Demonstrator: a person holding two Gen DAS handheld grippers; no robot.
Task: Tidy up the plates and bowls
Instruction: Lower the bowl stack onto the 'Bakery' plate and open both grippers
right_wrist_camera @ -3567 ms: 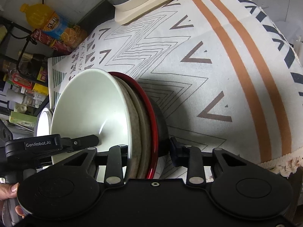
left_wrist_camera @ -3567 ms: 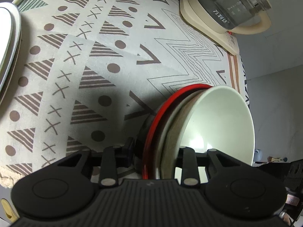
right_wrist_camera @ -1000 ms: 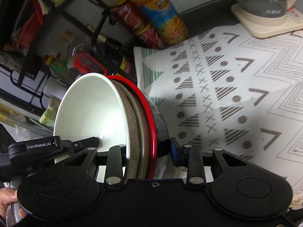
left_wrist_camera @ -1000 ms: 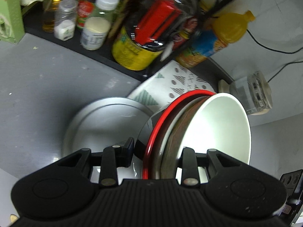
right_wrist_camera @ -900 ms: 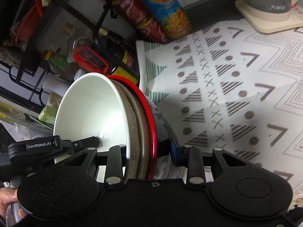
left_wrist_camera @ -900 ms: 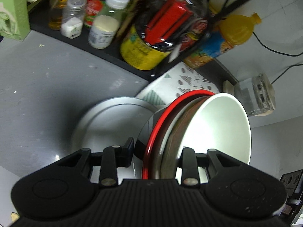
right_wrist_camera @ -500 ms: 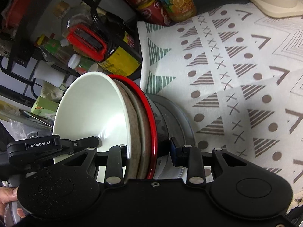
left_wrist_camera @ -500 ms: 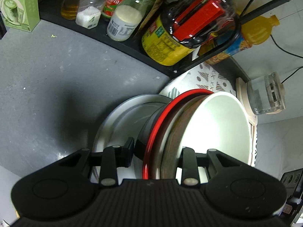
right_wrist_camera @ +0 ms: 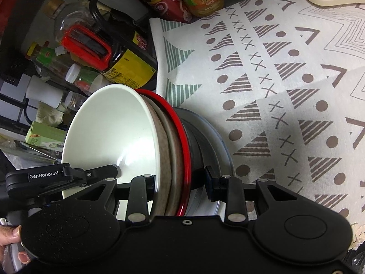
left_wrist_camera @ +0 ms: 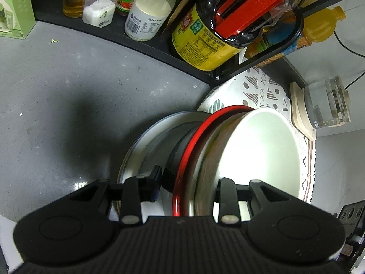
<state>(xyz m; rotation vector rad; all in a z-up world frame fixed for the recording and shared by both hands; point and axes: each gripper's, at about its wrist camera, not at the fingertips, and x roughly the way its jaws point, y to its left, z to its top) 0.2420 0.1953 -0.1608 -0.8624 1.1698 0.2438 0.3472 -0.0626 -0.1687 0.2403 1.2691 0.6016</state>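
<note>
A stack of nested bowls, with a white bowl [left_wrist_camera: 262, 150] innermost, a brownish one and a red-rimmed black one [left_wrist_camera: 189, 150] outermost, is held from both sides. My left gripper [left_wrist_camera: 189, 186] is shut on the stack's rims. My right gripper [right_wrist_camera: 180, 180] is shut on the opposite rims [right_wrist_camera: 180, 141]. The stack sits just over or on a stack of silver metal plates [left_wrist_camera: 146, 141], which also show in the right wrist view [right_wrist_camera: 219, 146]; I cannot tell whether they touch. The left gripper's finger [right_wrist_camera: 91, 173] reaches into the white bowl.
A black rack holds a yellow-labelled soy sauce jug [left_wrist_camera: 205, 38], jars [left_wrist_camera: 146, 16] and an orange drink bottle [left_wrist_camera: 319, 27]. The grey counter [left_wrist_camera: 68, 91] lies left; a patterned cloth [right_wrist_camera: 285, 80] lies right. A glass kettle [left_wrist_camera: 328, 105] stands on its cream base.
Both grippers have carried the bowl stack off the patterned cloth toward the rack and lowered it onto or just over the silver plates. The grip is unchanged.
</note>
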